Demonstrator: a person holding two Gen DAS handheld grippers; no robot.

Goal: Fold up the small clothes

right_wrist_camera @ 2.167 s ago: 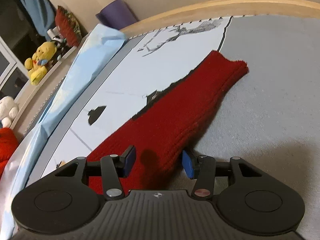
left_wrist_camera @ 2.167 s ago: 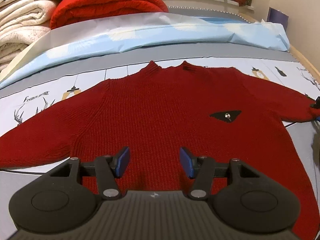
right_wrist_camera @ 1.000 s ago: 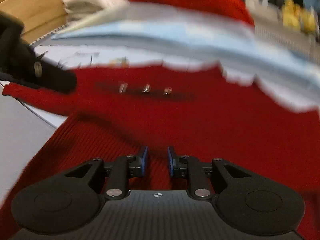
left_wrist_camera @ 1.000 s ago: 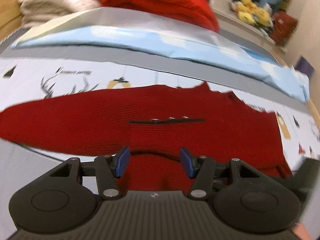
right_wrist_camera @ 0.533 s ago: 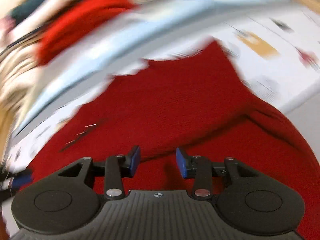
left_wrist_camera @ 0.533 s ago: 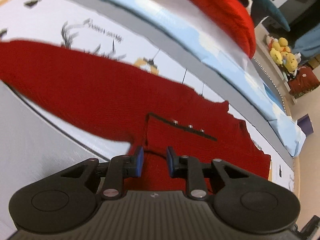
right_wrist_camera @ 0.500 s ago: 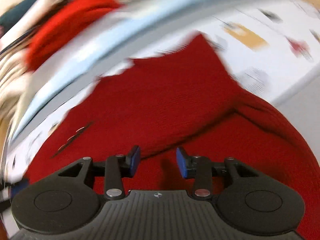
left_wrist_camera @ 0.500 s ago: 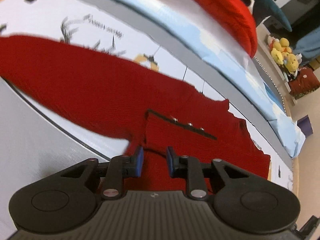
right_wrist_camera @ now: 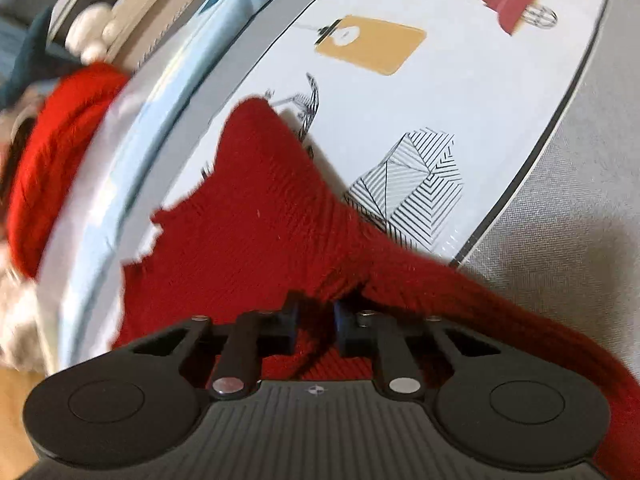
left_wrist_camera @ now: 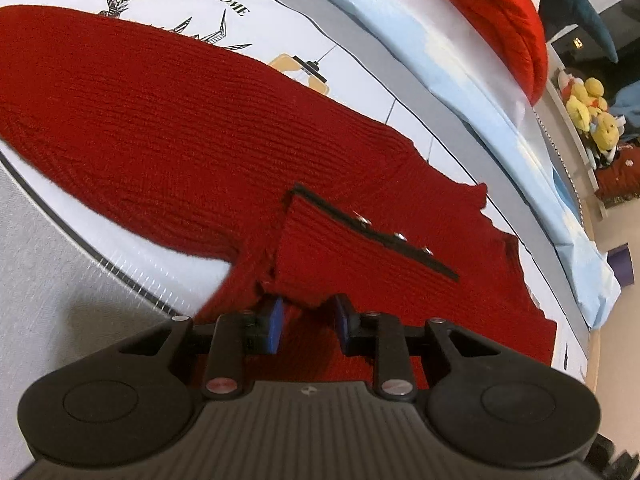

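1 red sweater [left_wrist_camera: 168, 120] spread on the bedsheet [left_wrist_camera: 360, 76], with 3 snaps on its black strip. Left gripper [left_wrist_camera: 306, 322] is narrow, pinching a folded sweater edge. Right gripper [right_wrist_camera: 316, 326] is clamped tight on a bunch of sweater. No containers here.

Warm indoor light, strong fisheye bend, and more blur in the right wrist view.

In the left wrist view the light is even and rather warm; the red sweater [left_wrist_camera: 168, 120] is sharp in the centre, and a soft grey shadow lies on the bedsheet [left_wrist_camera: 80, 280] at the lower left, just above the left gripper [left_wrist_camera: 307, 322]. Straight lines curve strongly near the edges, and the upper right corner is darker. In the right wrist view the left side is smeared by motion blur, while the printed sheet at the upper right is bright, a little washed out. Small glints show on the metal screws of the right gripper [right_wrist_camera: 316, 326].
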